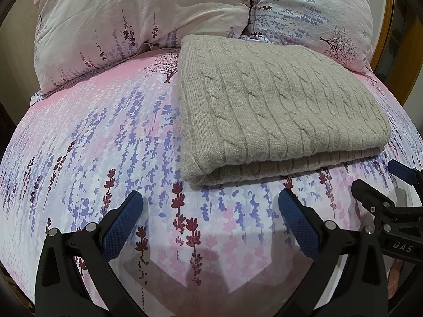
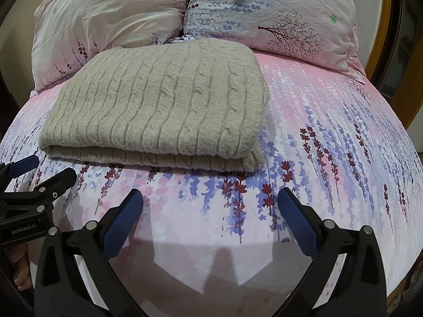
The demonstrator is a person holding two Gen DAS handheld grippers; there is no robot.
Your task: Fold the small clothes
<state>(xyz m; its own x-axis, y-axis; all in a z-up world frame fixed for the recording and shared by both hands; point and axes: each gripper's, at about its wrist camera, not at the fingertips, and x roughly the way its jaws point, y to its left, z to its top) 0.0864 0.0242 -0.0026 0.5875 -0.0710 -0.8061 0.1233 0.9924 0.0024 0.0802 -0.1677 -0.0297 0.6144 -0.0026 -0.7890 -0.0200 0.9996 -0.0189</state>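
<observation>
In the left wrist view, the left gripper (image 1: 210,202) sits at the bottom of the frame with its jaws spread wide and nothing between them. Its blue pads (image 1: 123,227) hang just above the bedsheet (image 1: 87,142), which has a pink and white ground with purple and dark red flower stems. In the upper left of this frame lies a pale pillow (image 1: 132,18) with the same flower print, and a second pillow (image 1: 314,13) lies in the upper right, touching the first one.

The sweater (image 1: 277,103) is a beige cable-knit piece, folded into a neat rectangle. It rests on the sheet from the centre to the right of this frame, beyond the fingers and apart from them. Its top face shows raised twisted cables running in parallel rows, and the near edge shows two thick layers, one lying on the other. Its far edge reaches close to the pillows.

At the right edge of this frame the right gripper (image 1: 375,182) comes in from the side.

In the right wrist view, the sweater (image 2: 158,105) lies left of centre. The left gripper (image 2: 45,169) shows at the left edge, near the sweater's near left corner. The right gripper (image 2: 210,202) is at the bottom, jaws also spread apart and empty, above the sheet. A wooden frame (image 2: 380,39) curves along the right edge.
</observation>
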